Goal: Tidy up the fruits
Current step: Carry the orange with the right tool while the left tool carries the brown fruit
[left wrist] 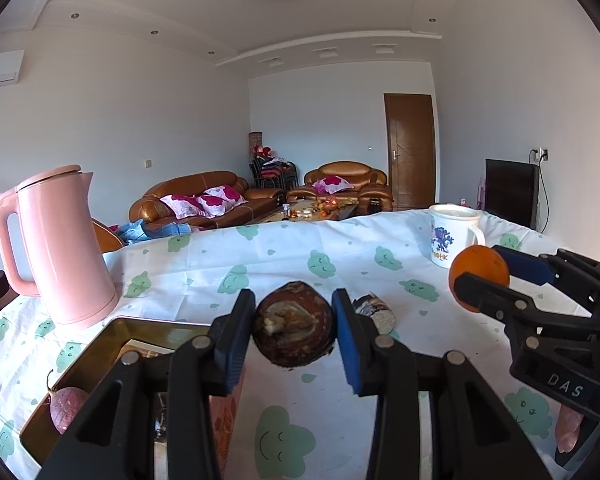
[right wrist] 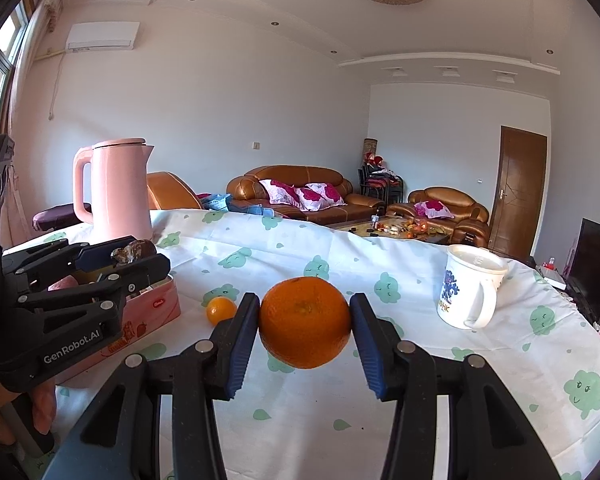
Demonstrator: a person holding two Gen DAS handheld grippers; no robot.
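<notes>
Worktop (right wrist: 420, 380) under a white cloth with green clouds, filling the lower half of both views. Pink kettle (left wrist: 60, 248) upright at left of the left wrist view. Pink tin box (right wrist: 152, 312) at lower left of the right wrist view, open, gold-lined, with a reddish fruit (left wrist: 66, 406) already inside. White mug (right wrist: 470, 286) upright at right.

Right gripper (right wrist: 305, 326) clamped on an orange (right wrist: 305, 326), fingers narrow and pressing both sides, fruit off the cloth at frame centre. Left gripper (left wrist: 294, 324) closed likewise on a dark brown fruit (left wrist: 294, 324), centre of its view, above the box's near corner.

Orange near-round, no real long axis; stem dimple facing the camera, slightly upward. Brown fruit's pale, damaged end turned toward the lens.

Probably carrying both to the box. Best lowered one at a time, released only once resting, clear of the other gripper.

Small orange fruit (right wrist: 221, 310) left on the cloth beside the box; a mottled piece (left wrist: 374, 310) lying just right of the left fingers.
</notes>
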